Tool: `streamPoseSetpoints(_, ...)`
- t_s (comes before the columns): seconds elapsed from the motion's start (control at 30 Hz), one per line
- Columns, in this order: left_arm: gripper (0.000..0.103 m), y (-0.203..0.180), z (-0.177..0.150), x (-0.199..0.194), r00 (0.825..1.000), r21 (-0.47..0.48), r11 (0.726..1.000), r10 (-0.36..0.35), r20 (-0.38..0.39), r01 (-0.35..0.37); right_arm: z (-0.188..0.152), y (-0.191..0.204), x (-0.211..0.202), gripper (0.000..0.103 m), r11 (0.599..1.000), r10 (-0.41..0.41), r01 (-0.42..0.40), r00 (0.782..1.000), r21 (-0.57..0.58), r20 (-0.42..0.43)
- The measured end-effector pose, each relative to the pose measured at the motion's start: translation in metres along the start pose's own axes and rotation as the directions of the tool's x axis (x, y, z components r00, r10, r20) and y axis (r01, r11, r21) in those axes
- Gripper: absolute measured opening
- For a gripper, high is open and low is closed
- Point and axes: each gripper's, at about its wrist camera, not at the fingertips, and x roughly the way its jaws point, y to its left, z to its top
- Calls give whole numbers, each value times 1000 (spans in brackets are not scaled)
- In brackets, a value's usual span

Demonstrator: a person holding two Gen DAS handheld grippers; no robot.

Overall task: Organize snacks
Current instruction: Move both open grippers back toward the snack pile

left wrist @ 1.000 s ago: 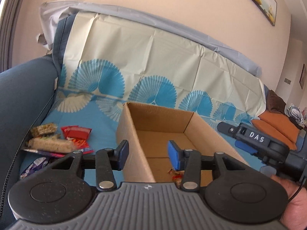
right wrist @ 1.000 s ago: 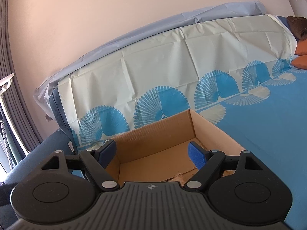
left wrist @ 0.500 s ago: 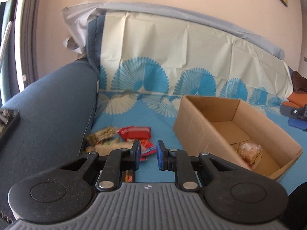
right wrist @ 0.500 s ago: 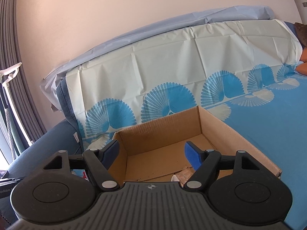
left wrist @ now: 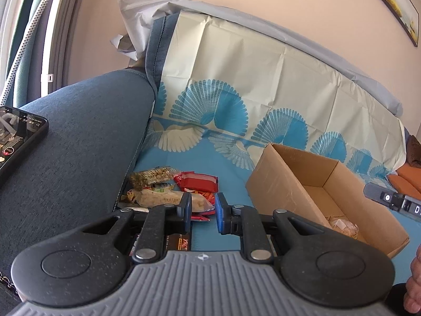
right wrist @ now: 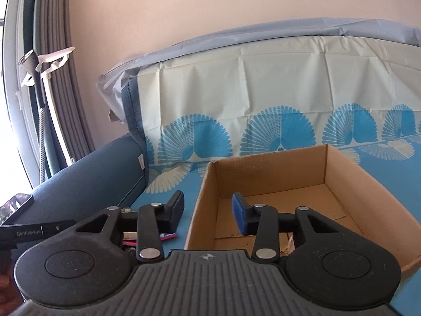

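Observation:
A pile of snacks lies on the blue sofa cover by the armrest: a seeded bar (left wrist: 152, 175), a red pack (left wrist: 197, 180) and a long beige pack (left wrist: 163, 197). My left gripper (left wrist: 202, 212) hovers just before the pile, its jaws a narrow gap apart with nothing between them. An open cardboard box (left wrist: 279, 184) (right wrist: 273, 173) stands to the right and holds a clear-wrapped snack (left wrist: 342, 223). My right gripper (right wrist: 208, 210) is closing over the box's left wall. One finger is outside and one inside, and the pads are clear of the cardboard.
A blue sofa armrest (left wrist: 79, 137) rises left of the pile, with a phone (left wrist: 18, 137) lying on it. The patterned cover runs up the sofa back (right wrist: 289, 84). The right gripper's body (left wrist: 394, 200) and a hand (left wrist: 414, 284) show at the right edge.
The left gripper swung from the box to the snack pile and its jaws narrowed. The right gripper shifted left to the box's left wall and its jaws came much closer together.

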Motion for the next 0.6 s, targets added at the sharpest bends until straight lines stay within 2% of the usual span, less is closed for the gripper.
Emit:
streamPoseSetpoints(0.13, 20, 13, 2, -1, 1000, -86, 996, 14, 19, -13, -5, 27, 4, 29, 991, 29, -27, 999, -128, 17)
streamPoseSetpoints(0.27, 20, 29, 3, -2, 997, -183, 981, 68, 47, -59, -13, 64, 15, 29, 970, 135, -136, 991, -201, -17)
streamPoseSetpoints(0.4, 20, 37, 5, -1, 994, -220, 972, 99, 53, -85, -28, 93, 40, 29, 953, 219, -234, 971, -195, -95)
streamPoseSetpoints(0.6, 20, 38, 5, 3, 993, -216, 972, 109, 49, -96, -56, 102, 92, 31, 960, 197, -239, 947, -149, -252)
